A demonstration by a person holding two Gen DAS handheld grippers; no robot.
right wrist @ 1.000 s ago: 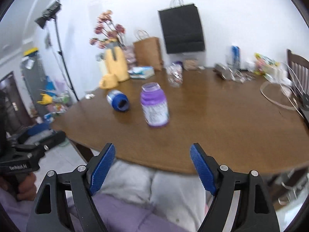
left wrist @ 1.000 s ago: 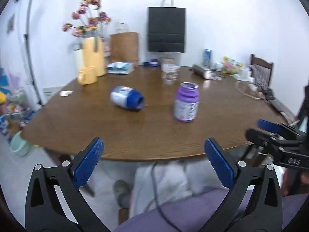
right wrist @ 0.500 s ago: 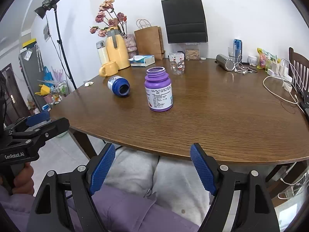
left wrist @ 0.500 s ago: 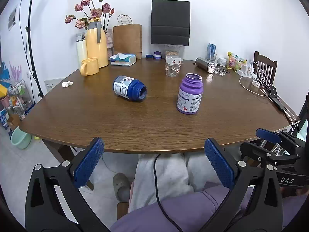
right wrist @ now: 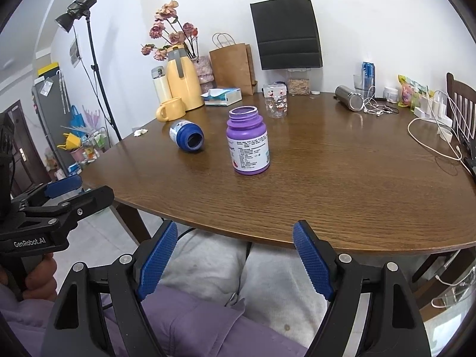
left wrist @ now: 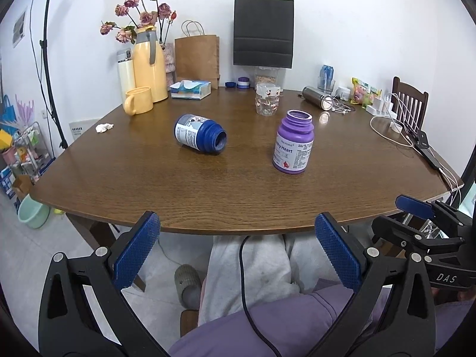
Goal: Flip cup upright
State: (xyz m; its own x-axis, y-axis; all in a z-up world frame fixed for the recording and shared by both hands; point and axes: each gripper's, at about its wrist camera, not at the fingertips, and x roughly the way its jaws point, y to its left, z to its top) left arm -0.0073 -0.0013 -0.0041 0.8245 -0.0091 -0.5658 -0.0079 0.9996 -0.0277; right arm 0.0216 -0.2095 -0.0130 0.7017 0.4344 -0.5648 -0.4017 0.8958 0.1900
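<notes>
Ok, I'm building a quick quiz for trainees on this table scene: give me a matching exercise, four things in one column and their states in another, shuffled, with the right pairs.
Things:
1. blue bottle
2. purple bottle
3. yellow mug
4. left gripper

States:
A. open, holding nothing, short of the table edge
B. lying on its side, open mouth toward the camera
C. standing upright, no lid on
D. upright beside the yellow thermos jug

Pairs: 1-B, 2-C, 3-D, 4-A
</notes>
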